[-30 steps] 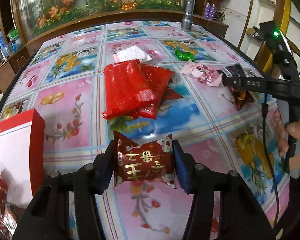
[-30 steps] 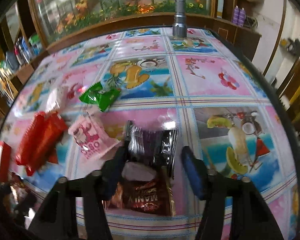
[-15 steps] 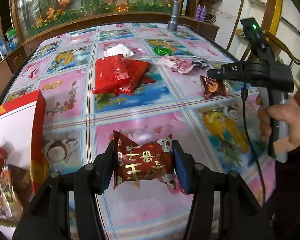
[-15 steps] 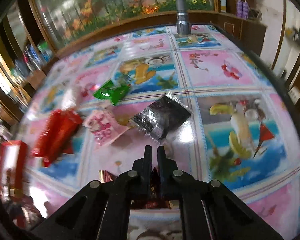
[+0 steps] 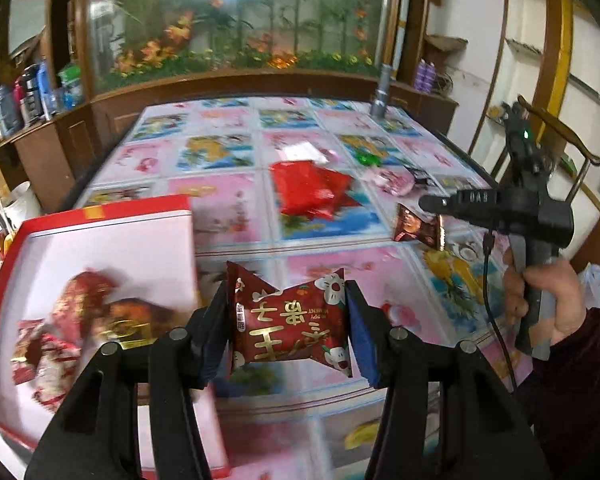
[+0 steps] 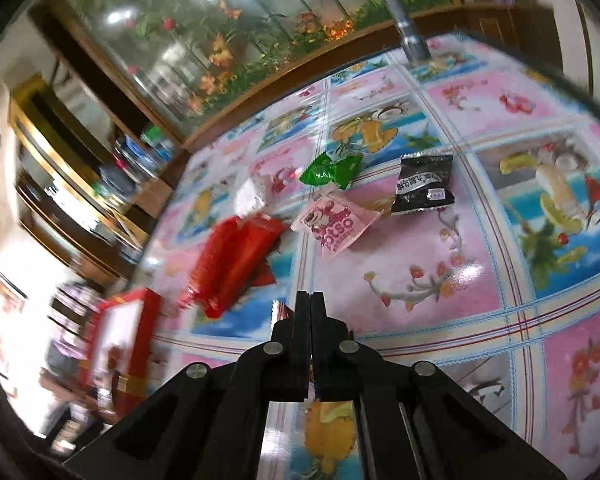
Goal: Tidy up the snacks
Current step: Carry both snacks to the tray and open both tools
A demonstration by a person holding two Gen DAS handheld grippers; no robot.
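Observation:
My left gripper is shut on a dark red snack pack with gold characters, held above the table beside the red box. The box holds several wrapped snacks. My right gripper is shut on a brown snack pack, which hangs from its tip above the table; in the right wrist view only a corner of it shows. On the table lie red packs, a pink pack, a black pack and a green pack.
A silver flashlight stands at the far table edge. A white pack lies behind the red packs. A fish tank with wooden cabinet runs behind the table. A chair stands at the right.
My left gripper has carried its red pack toward the box. My right gripper closed on the brown pack, lifted it and swung left toward the box.

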